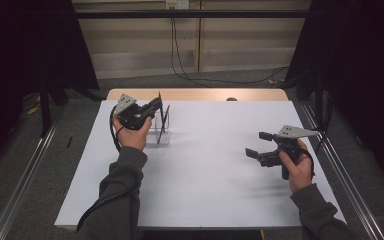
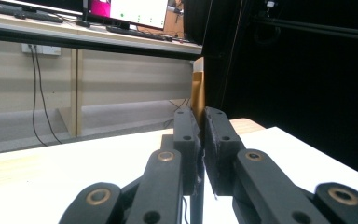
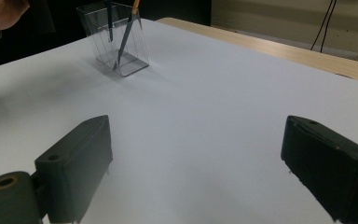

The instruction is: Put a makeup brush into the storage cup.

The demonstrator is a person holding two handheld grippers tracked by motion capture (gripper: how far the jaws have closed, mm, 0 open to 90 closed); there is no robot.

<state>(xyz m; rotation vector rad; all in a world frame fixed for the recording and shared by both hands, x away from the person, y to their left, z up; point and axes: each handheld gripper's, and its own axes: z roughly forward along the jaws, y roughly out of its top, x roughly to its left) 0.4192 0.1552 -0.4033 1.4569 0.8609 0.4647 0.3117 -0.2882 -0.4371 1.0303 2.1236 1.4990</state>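
High view: left gripper (image 1: 156, 105) is hovering just above the clear pen holder (image 1: 162, 134), pinching a pencil (image 1: 159, 117) upright over it; right gripper (image 1: 260, 145) is idling w/ jaws wide, well apart to the holder's right. Left gripper view: the jaws are clamping the yellowish pencil (image 2: 197, 88), so prob. the drop-in step. Right gripper view: holder (image 3: 116, 39) is already keeping two pencils; next move needs a straight lowering, then release.
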